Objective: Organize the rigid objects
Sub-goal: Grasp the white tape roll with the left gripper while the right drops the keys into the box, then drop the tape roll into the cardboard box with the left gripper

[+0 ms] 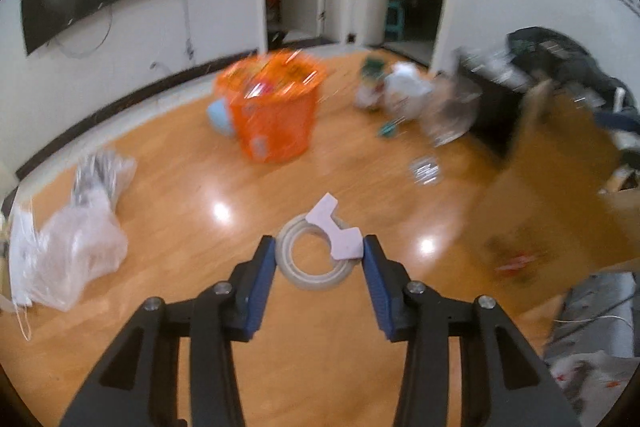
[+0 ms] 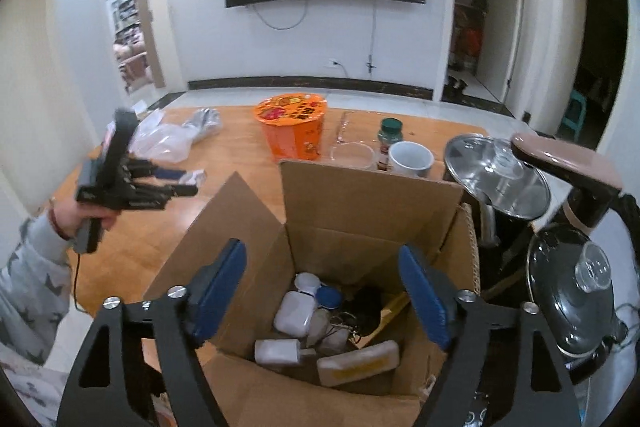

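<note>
**Tape ring between the left fingers, box under the right gripper**

In the left wrist view, the left gripper point(image 1: 319, 253) has its blue pads set on both sides of a whitish tape ring point(image 1: 314, 259). The left pad touches the ring's outer edge; the right pad meets a pale, notched flat piece point(image 1: 340, 233) that lies on the ring or is fixed to it. The view is blurred by motion, so I cannot tell for sure if the ring is lifted or rests on the wooden table point(image 1: 180, 211). The ring lies flat, its hole facing up, straight ahead of the fingers.

The right gripper point(image 2: 322, 293) is wide open and holds nothing. It hangs over the open cardboard box point(image 2: 360, 195), where several small white cases and dark items already lie.

The relation that matters: the box stands to the right of the ring, so I judge the left gripper must carry it across to the right, over the raised flap. The left gripper is the nearer one to the ring.

Farther on the table stand an orange noodle cup point(image 2: 294, 125), a white mug point(image 2: 412, 157) and a green-capped jar point(image 2: 389, 141)
</note>
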The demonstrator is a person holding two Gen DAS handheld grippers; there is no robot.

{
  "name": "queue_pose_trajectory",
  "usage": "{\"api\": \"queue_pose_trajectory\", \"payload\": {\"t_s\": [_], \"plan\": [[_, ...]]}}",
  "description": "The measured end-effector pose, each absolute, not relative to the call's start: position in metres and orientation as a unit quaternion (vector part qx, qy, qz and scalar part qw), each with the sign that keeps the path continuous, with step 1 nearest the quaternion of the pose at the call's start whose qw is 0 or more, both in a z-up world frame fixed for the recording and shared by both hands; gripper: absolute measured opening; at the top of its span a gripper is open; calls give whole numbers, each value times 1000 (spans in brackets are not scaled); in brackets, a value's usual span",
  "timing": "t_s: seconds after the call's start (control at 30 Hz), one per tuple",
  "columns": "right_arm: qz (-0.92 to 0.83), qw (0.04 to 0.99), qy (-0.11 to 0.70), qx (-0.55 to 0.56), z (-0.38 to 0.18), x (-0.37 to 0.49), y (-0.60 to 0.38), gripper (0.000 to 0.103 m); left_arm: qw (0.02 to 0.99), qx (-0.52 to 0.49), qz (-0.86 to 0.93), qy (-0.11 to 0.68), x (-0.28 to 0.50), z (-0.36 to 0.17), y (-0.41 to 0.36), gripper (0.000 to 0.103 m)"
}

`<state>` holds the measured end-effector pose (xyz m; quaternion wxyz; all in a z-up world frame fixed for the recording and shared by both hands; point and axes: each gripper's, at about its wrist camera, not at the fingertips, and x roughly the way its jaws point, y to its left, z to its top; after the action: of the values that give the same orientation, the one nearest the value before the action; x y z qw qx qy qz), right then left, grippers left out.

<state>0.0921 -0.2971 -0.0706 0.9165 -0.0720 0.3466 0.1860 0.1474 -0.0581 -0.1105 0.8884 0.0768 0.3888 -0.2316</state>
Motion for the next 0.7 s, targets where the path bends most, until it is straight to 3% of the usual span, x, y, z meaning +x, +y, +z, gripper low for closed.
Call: {"api": "queue_pose_trajectory", "payload": {"t_s": [0.07,0.23,0.57,0.7], "plan": [[192,915,347,-74,-71,92,-298,85,888,77,-258,372,132,-83,-77,41],[209,911,349,-69,-74,89,-305,86,863,72,-343,363,107,-40,-132,41],[236,900,351,-102,-83,75,-316,86,802,101,-409,424,104,-48,-228,41],[243,895,356,-114,-87,73,-316,86,808,97,-390,431,108,-51,-234,70]]}}
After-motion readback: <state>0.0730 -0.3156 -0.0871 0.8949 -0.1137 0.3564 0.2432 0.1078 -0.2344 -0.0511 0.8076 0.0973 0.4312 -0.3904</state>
